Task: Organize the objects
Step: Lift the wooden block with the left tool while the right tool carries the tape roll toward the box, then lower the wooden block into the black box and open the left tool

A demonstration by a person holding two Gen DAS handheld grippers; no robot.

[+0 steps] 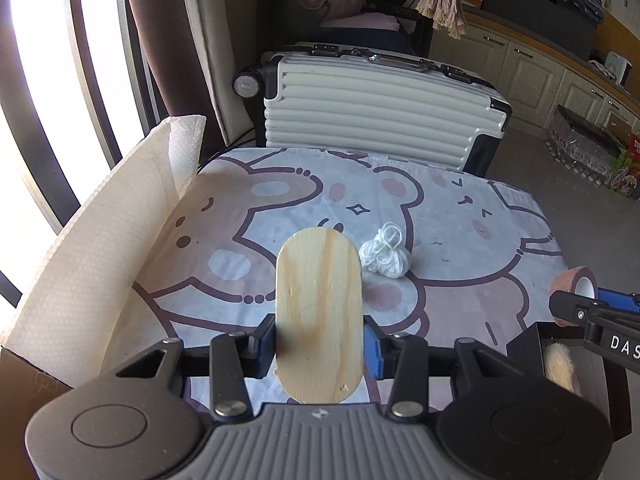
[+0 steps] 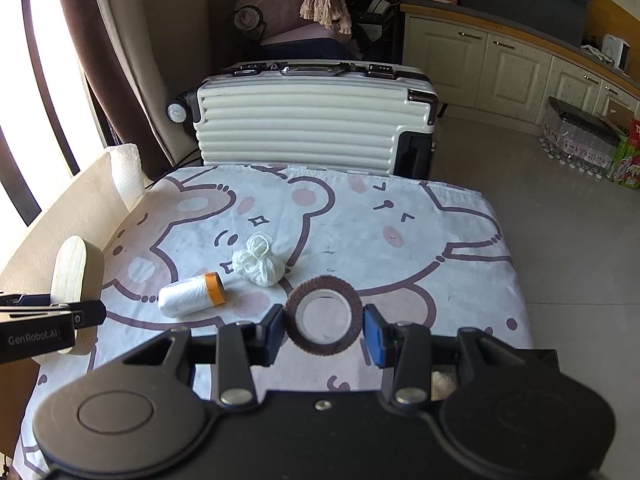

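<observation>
- Carrying two items at once: the left gripper [image 1: 319, 338] clamps a wooden brush [image 1: 319, 312] by its flat, pale pine back, raised above the surface [image 2: 460, 240].
- The right gripper [image 2: 323, 330] pinches a brown crinkled bandage roll [image 2: 323, 307], hollow white core facing the camera.
- A yarn bundle [image 2: 259, 261] and a roll of white bags [image 2: 191, 295] with an orange core lie loose on the bear-print cloth.
- Next, likely: drop-offs, perhaps into the cardboard box [image 1: 80, 248] at left, releasing gently.
</observation>
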